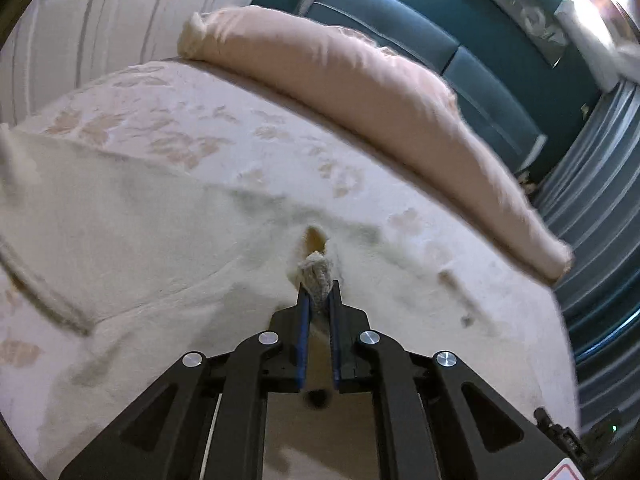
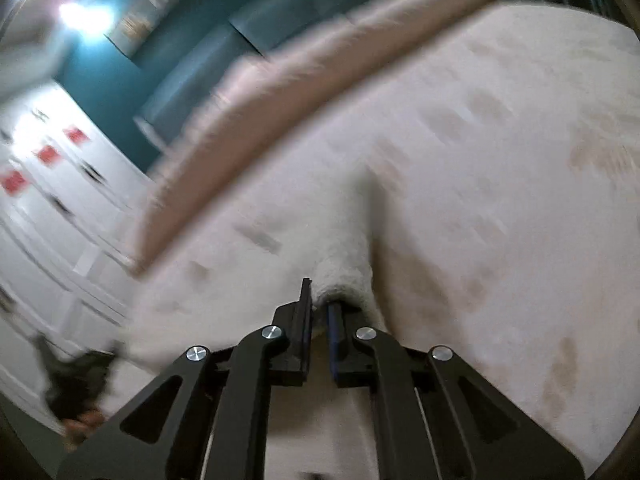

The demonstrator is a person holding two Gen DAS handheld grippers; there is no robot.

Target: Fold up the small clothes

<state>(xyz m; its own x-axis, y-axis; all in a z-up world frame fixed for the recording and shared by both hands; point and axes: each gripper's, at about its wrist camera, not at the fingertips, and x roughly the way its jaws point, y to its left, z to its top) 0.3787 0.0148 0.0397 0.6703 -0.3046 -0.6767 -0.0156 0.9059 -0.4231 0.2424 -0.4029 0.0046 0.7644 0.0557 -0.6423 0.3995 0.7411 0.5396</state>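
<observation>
- At the lower centre of the left wrist view, the left black two-finger gripper (image 1: 319, 292) has its jaws closed on a bunched edge of a cream fleecy garment (image 1: 132, 220); a wad of the fabric pokes out past the blue finger pads (image 1: 305, 316).
- At the lower centre of the right wrist view, the right black two-finger gripper (image 2: 320, 304) has its jaws pinched on a rounded fold of the same cream fleecy garment (image 2: 348, 256), which runs up from the tips toward the middle of the frame; this view is motion-blurred.
- The garment spreads over the lower left and middle of the left view, lying on a white bedspread with a pale leaf pattern (image 1: 168, 120).
- Beyond it, a long peach-pink bolster pillow (image 1: 340, 76) lies across the bed's far edge, from upper left to right.
- Behind that stand a teal padded headboard (image 1: 420, 36) and, at upper left, white panelled doors (image 1: 100, 12).
</observation>
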